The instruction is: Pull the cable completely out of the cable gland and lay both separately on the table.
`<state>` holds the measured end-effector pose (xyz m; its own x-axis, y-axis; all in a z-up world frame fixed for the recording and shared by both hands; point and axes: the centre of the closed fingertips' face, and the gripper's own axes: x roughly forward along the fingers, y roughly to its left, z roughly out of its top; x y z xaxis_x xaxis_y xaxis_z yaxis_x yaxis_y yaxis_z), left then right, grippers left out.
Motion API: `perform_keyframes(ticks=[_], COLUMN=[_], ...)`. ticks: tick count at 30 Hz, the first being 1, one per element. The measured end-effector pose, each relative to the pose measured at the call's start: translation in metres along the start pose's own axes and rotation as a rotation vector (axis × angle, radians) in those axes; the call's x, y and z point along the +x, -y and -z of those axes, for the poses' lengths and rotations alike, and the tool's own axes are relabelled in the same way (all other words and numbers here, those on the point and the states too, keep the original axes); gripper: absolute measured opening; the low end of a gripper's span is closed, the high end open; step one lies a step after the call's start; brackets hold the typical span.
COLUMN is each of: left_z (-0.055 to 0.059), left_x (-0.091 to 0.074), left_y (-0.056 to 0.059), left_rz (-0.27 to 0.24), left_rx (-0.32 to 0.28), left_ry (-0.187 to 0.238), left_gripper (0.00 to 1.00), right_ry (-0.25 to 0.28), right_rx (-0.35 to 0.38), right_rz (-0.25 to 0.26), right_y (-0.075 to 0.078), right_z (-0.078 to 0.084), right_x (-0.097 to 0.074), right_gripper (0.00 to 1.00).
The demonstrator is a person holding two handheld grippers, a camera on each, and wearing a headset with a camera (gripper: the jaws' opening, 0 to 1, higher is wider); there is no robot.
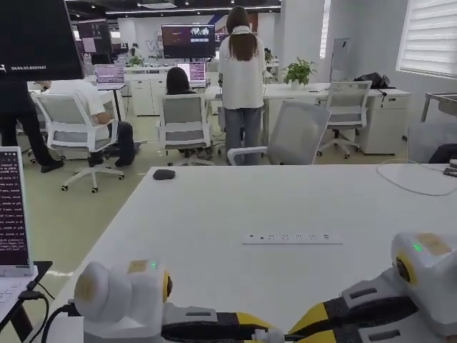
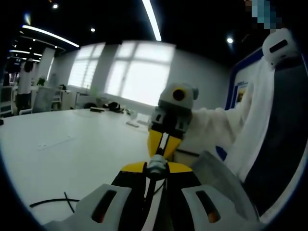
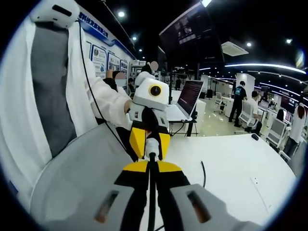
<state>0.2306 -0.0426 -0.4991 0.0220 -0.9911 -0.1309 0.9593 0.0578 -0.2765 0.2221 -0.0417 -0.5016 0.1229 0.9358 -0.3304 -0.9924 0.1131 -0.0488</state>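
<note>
Two hand-held grippers meet nose to nose above the near edge of a white table [image 1: 285, 207] in an open-plan office. The left gripper [image 2: 156, 167] has its yellow-tipped jaws pressed together on a small pale gland [image 3: 151, 144], and the right gripper [image 3: 151, 166], just beside it, pinches the black cable [image 3: 152, 190] where it leaves the gland. The two sets of jaw tips all but touch, with gland and cable held in the air between them rather than lying on the table; whether the cable's end is inside the gland cannot be told. A loose black length [image 2: 53, 202] trails across the tabletop below the left gripper. A white sleeve [image 2: 211, 127] reaches in behind the right gripper. Farther out on the table lie a flush power strip [image 1: 291, 239] and a dark mouse [image 1: 163, 174] near the far edge, with a thin white lead [image 1: 410, 187] curling at the right. A laptop [image 1: 11, 214] stands open off the table's left side. Beyond, a person [image 1: 241, 78] in white stands with back turned among office chairs [image 1: 184, 121], and others sit at desks before lit monitors [image 1: 188, 39].
</note>
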Motion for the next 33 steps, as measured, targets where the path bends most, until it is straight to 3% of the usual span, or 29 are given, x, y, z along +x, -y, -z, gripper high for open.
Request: perform_keyframes(ticks=[8, 17, 33], left_z=[-0.002, 0.002, 0.004], left_x=[-0.003, -0.007, -0.014], left_y=[-0.002, -0.007, -0.011], left_rz=[-0.008, -0.024, -0.045], left_rx=[-0.001, -0.005, -0.011], left_ry=[0.009, 0.004, -0.003], left_gripper=[0.16, 0.16, 0.16], right_ry=[0.007, -0.016, -0.12], right_rx=[-0.012, -0.012, 0.048], right_rz=[0.01, 0.034, 0.11], right_y=[0.003, 0.007, 0.016], right_z=[-0.001, 0.011, 0.064], right_x=[0.002, -0.007, -0.037], right_gripper=[0.03, 0.03, 0.03])
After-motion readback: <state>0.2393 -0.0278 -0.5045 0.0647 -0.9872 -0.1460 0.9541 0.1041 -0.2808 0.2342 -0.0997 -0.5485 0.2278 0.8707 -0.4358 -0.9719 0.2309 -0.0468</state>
